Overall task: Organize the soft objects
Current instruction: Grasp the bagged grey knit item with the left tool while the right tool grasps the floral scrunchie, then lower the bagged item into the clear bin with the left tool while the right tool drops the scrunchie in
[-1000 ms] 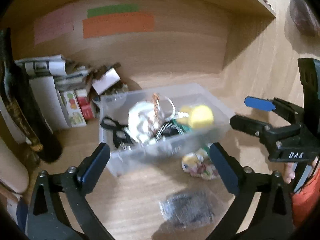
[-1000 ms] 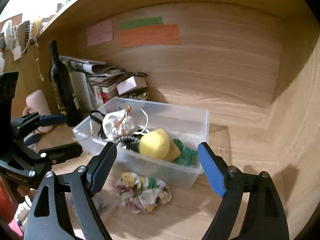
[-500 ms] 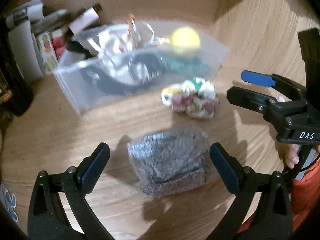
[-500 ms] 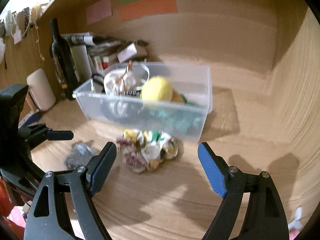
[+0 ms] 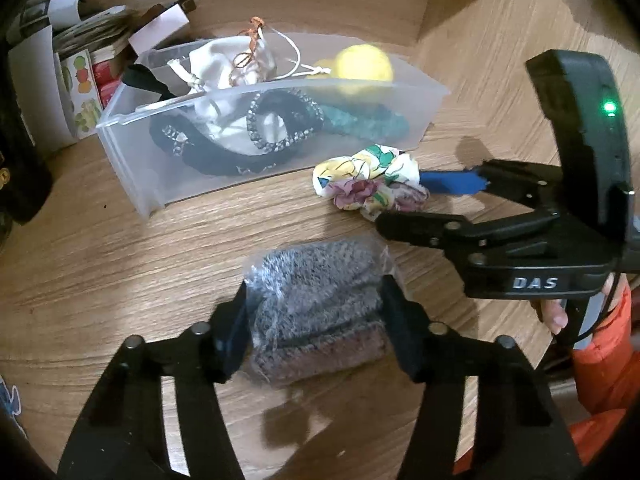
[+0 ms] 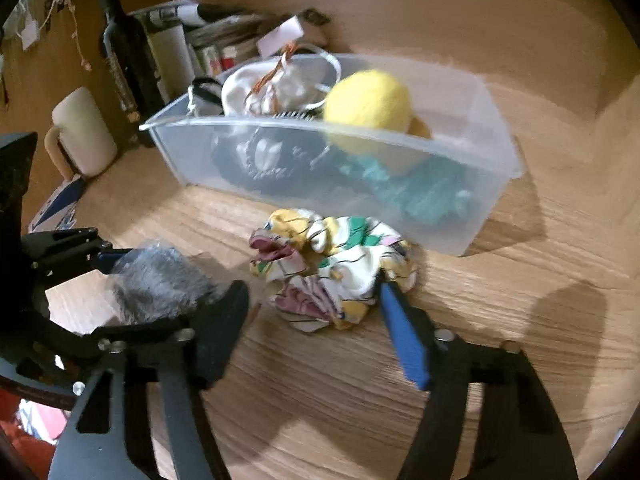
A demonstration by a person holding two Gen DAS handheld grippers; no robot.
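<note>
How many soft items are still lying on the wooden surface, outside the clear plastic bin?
2. The grey knit bundle in clear wrap sits between the left gripper fingers; the floral fabric scrunchie lies before the bin, between the right gripper fingers.

Only readable text I can find is "DAS" in pale capital letters, printed on the black body of the right hand-held gripper (image 5: 416,200), seen in the left wrist view. The boxes (image 5: 80,92) behind the bin have fruit pictures, but their lettering is too small and blurry.
</note>
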